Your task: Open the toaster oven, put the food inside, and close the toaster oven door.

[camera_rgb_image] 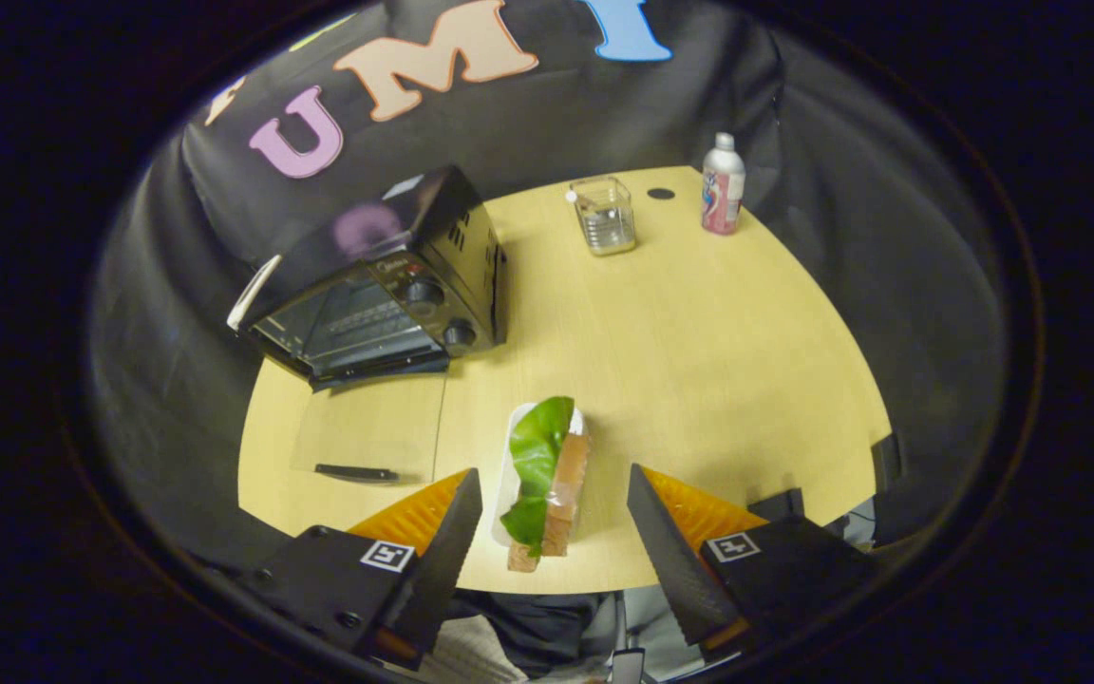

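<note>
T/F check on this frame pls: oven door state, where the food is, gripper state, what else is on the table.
1. The toaster oven door is open, lying flat on the table. True.
2. The sandwich is inside the oven. False: it lies on the table between the fingers.
3. The gripper is shut on the sandwich. False: open, both fingers clear of it.
4. A glass jar and a bottle stand beyond the oven. True.

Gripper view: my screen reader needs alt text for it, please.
The open gripper hangs over a sandwich with a green leaf lying between its fingers on a wooden table. Beyond stand a black toaster oven with its glass door folded down, a glass jar and a bottle.
</note>
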### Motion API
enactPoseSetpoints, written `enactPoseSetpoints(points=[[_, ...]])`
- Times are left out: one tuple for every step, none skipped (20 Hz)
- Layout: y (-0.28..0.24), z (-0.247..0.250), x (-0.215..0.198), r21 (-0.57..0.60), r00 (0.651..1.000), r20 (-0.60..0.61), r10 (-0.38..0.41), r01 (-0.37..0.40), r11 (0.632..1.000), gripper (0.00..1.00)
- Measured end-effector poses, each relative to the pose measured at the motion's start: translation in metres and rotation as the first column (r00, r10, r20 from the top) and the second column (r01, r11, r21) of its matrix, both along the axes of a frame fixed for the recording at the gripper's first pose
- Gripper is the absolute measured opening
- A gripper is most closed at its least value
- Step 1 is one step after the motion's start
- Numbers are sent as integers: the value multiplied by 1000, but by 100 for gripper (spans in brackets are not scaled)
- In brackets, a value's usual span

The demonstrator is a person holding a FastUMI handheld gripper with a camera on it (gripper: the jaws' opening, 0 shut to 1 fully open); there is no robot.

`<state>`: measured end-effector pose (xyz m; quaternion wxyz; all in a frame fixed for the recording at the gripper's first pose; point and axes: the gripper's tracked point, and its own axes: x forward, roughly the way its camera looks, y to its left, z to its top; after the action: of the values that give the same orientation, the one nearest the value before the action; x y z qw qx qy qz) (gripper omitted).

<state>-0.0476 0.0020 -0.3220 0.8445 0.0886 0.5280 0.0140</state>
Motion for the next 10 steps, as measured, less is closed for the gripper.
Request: enactPoseSetpoints(points=[[3,-7,0,3,1000,-16,3,-3,1000,96],[7,-15,-1,4,1000,-27,9,-9,1000,96],[8,-21,-2,-7,999,-44,14,-14,1000,89],[9,-27,-3,-21,998,-57,16,-17,1000,82],[9,-32,-5,-31,997,-76,7,-10,999,76],[9,-35,-7,-36,995,-97,-8,5,999,69],[11,-40,-5,-27,995,-100,-26,23,999,63],[11,-33,-4,-19,994,-98,-45,43,999,56],[11,-32,-4,-11,993,-99,-60,60,998,49],[10,-32,-4,-4,993,-94,-70,69,998,49]])
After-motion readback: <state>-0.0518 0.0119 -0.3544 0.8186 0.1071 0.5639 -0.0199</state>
